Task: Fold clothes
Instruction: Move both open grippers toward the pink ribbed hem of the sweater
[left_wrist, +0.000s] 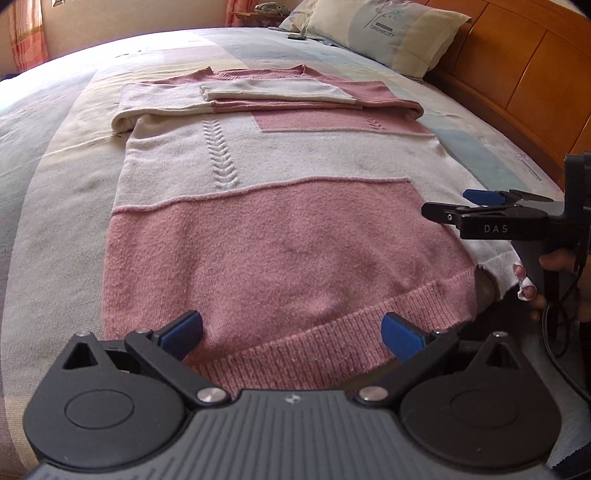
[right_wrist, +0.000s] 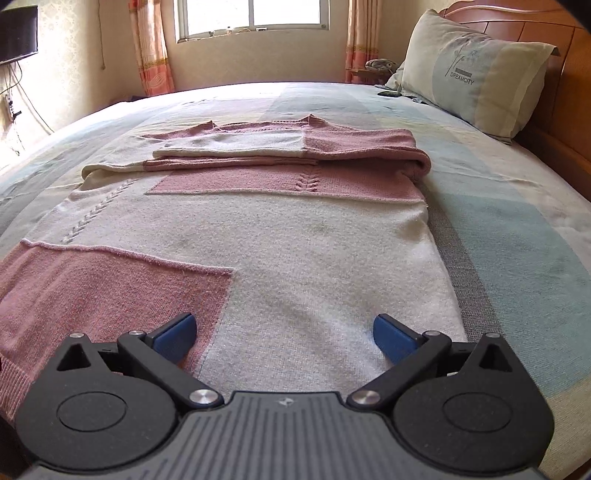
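The left gripper (left_wrist: 291, 334) has its jaws spread wide and holds nothing, its two blue pads (left_wrist: 183, 334) poised over the ribbed pink hem of the sweater (left_wrist: 266, 206), one toward 8 o'clock and one toward 4 o'clock of the view; whether they touch the knit cannot be told. The right gripper (right_wrist: 284, 334) is likewise spread wide and empty, over the cream corner of the same hem; in the left wrist view it shows at 3 o'clock (left_wrist: 458, 206), held by a hand (left_wrist: 554, 273). There is one sweater, pink and cream, lying flat on the bed (right_wrist: 517, 258) and stretching from both grippers toward 12 o'clock, with its two sleeves (right_wrist: 240, 147) folded across the chest near the collar. One pillow (right_wrist: 476, 70) printed DREAMCITY leans at 1 o'clock against the wooden headboard (left_wrist: 517, 74). A window (right_wrist: 251, 18) with two curtains sits at 12 o'clock.
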